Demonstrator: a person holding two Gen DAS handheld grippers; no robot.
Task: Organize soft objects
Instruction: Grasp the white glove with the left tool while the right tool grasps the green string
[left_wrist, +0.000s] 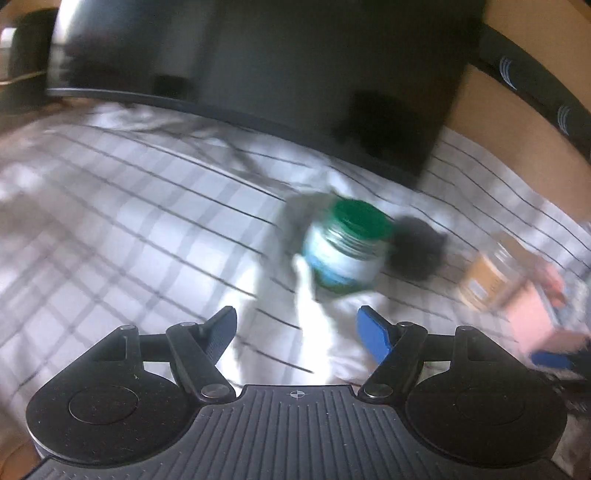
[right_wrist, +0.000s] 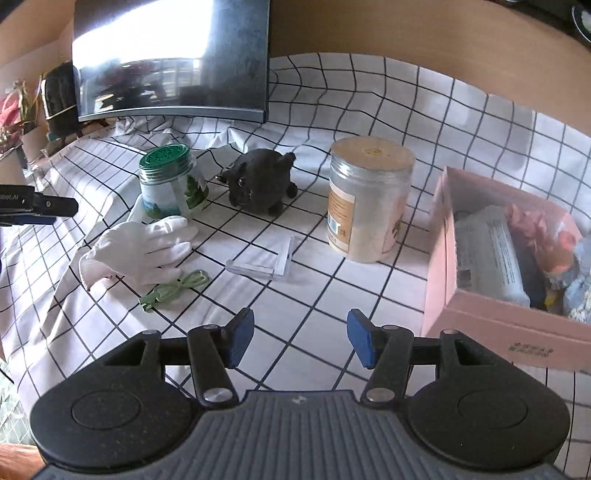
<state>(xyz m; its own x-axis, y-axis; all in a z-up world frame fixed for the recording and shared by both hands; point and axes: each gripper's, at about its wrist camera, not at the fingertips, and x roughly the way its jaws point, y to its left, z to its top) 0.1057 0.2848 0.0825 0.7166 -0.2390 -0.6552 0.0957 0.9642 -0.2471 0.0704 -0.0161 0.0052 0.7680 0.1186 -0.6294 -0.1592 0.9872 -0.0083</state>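
Right gripper (right_wrist: 301, 338): fingers spread wide, nothing between the blue pads, held above the checked cloth (right_wrist: 369, 295). Left gripper (left_wrist: 297, 332): fingers likewise wide apart and holding nothing; the left wrist view is smeared by motion blur, so fine detail there cannot be read.

Landmark: green-lidded jar (right_wrist: 171, 182), standing upright on the cloth.
- Black plush toy (right_wrist: 260, 181): just right of the jar, apart from it, on the cloth, face toward the right wrist camera. In the left wrist view it appears as a dark blur (left_wrist: 417, 249) behind and right of the same jar (left_wrist: 345, 247).
- White glove (right_wrist: 142, 251): lying flat in front of the jar, fingertips close to the jar's base; contact cannot be told. In the left wrist view a white strip (left_wrist: 314, 321) runs from the jar toward the gripper, probably this glove.
- Green cord (right_wrist: 173, 286): coiled loosely, in front of the glove, further from the jar.
- Folded paper (right_wrist: 264, 260): in front and to the right of the jar, flat on the cloth.
- Large clear jar with tan lid (right_wrist: 367, 199): well right of the green-lidded jar, beyond the plush toy, upright.
- Pink box (right_wrist: 476, 306): furthest right, open, holding a wrapped pack and mixed soft items.
- Dark monitor (right_wrist: 173, 59): behind the jar, at the back of the cloth.
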